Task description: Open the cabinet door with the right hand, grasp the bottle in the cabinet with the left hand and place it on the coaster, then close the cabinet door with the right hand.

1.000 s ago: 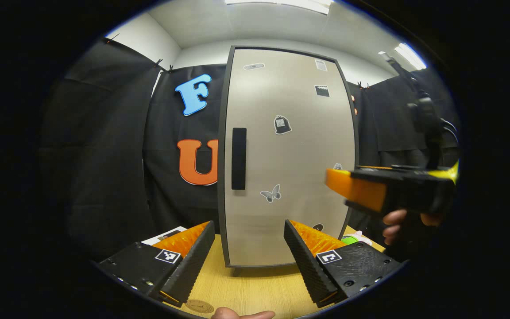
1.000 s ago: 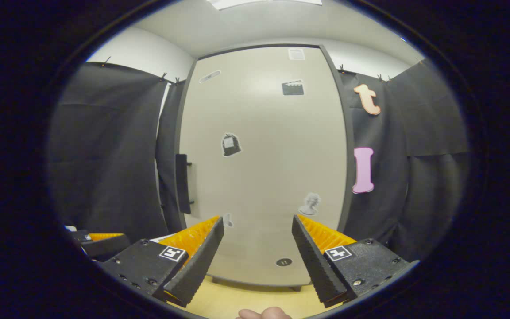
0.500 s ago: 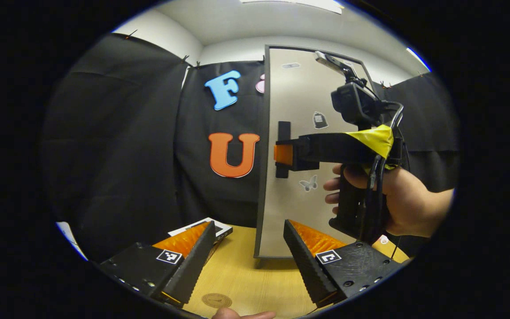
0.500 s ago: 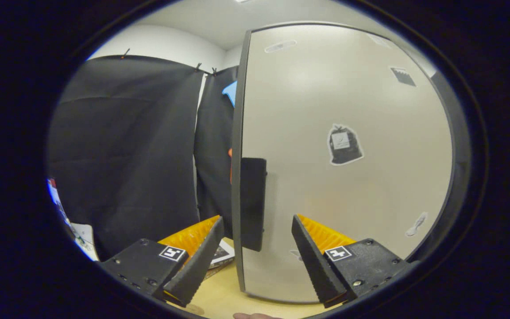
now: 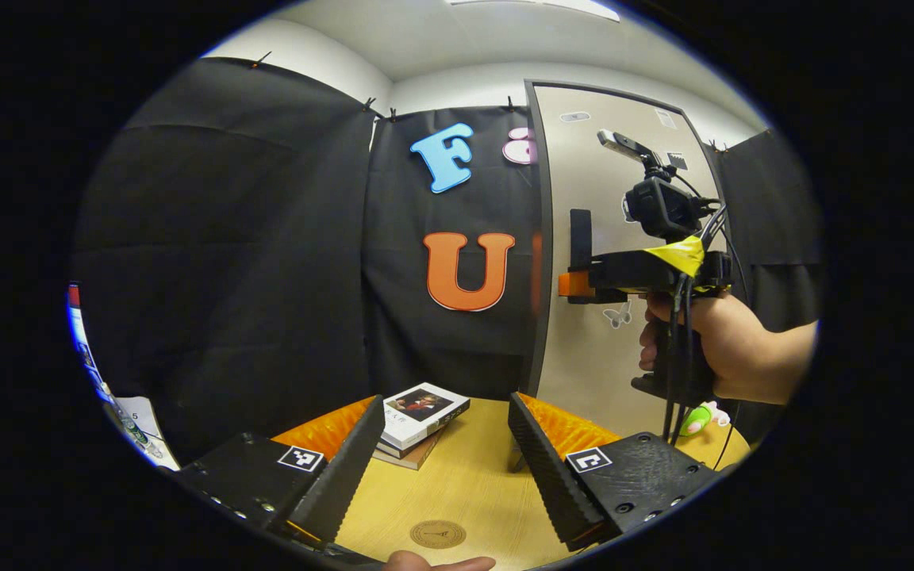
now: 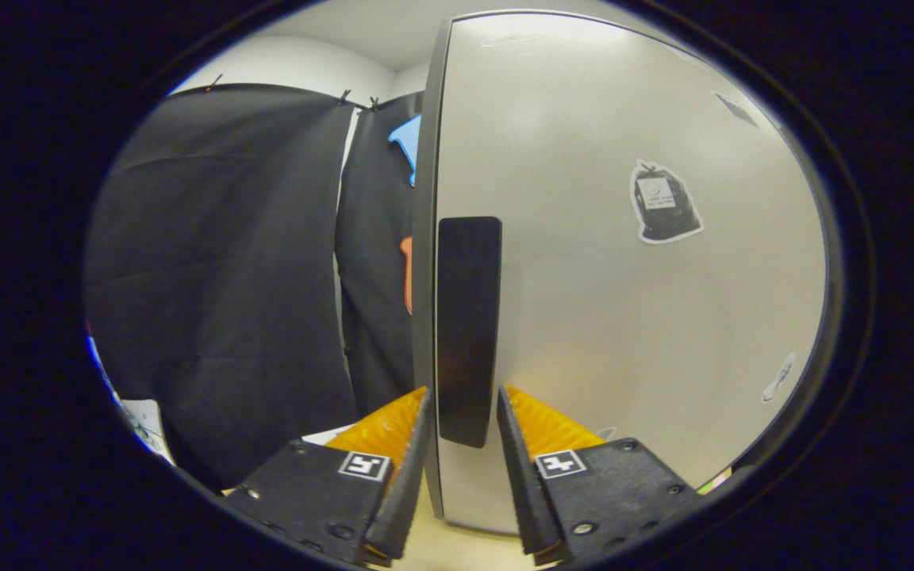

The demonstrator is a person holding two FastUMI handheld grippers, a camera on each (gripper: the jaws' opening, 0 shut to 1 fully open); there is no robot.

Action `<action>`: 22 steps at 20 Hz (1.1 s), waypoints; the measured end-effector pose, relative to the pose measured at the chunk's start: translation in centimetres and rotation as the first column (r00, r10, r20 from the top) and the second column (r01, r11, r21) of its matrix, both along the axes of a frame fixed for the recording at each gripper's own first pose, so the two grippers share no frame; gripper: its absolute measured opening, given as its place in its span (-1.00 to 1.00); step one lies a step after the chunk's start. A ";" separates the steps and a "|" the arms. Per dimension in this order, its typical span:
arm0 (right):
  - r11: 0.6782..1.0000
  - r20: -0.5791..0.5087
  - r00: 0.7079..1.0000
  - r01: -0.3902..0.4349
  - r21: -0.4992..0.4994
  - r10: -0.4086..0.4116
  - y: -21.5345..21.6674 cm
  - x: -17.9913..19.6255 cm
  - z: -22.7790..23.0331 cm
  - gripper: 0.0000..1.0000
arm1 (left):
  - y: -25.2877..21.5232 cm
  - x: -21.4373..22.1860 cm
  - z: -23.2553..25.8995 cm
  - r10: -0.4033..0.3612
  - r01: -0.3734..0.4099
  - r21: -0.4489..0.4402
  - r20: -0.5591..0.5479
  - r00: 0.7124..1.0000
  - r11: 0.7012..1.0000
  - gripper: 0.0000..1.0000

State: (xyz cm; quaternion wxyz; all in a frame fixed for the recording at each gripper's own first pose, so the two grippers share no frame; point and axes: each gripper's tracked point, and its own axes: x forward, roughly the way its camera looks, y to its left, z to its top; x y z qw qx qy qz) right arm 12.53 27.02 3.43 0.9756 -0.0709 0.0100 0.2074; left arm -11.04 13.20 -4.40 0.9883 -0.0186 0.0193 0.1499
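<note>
Between the fingers of the right gripper (image 6: 461, 444), in the right gripper view: the lower end of the cabinet door's black handle (image 6: 468, 329), upright, a finger close on either side. Jaws narrowed around the handle, yet firm contact of both pads not clear enough to call; cannot tell whether clamped. Ahead and spreading to the right of the tool: the pale cabinet door (image 6: 624, 301), apparently flush in its dark frame, with a dark bag-shaped sticker (image 6: 663, 202) high on the right. To the left of the fingers: black cloth wall.

Seen from the left gripper view: the right gripper (image 5: 576, 284) well ahead and to the right, held level in a hand (image 5: 715, 349), its tips at the handle (image 5: 580, 242) on the door's left edge (image 5: 608, 262). Cables hanging down past the hand.

Directly below and ahead of the left gripper (image 5: 445, 456): a wooden table (image 5: 465, 492). Fingers spread wide apart, nothing between them, released. Just in front of the tool's base, near the bottom edge: a round coaster (image 5: 438, 534), flat on the table, bare. Beyond the left finger: a small stack of books (image 5: 419, 420) lying flat, near the foot of the cabinet. Farther right, beneath the hand: a small green and pink object (image 5: 699, 416) on the table.

Bottle: hidden, presumably behind the door; position cannot be told.
</note>
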 end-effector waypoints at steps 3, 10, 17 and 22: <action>0.999 0.007 1.000 0.019 -0.029 -0.019 -0.1 -0.1 0.0 -0.31 | -0.7 -0.5 0.0 -0.015 0.015 0.009 -0.012 1.000 1.000 0.89; 1.000 -0.020 1.000 -0.007 0.007 0.007 -0.2 -1.3 0.1 -0.65 | 0.7 -0.5 -0.4 -0.010 0.010 0.024 -0.012 1.000 1.000 0.90; 0.999 -0.022 1.000 -0.019 0.027 0.019 -0.9 -4.1 0.0 -0.67 | 1.3 -1.2 -0.6 -0.013 0.013 0.015 -0.031 0.999 1.000 0.91; 0.999 -0.058 0.998 -0.015 0.046 0.018 -1.7 -5.2 -0.2 -0.67 | 0.7 -0.8 -1.1 -0.050 0.052 0.026 -0.051 0.997 0.998 0.90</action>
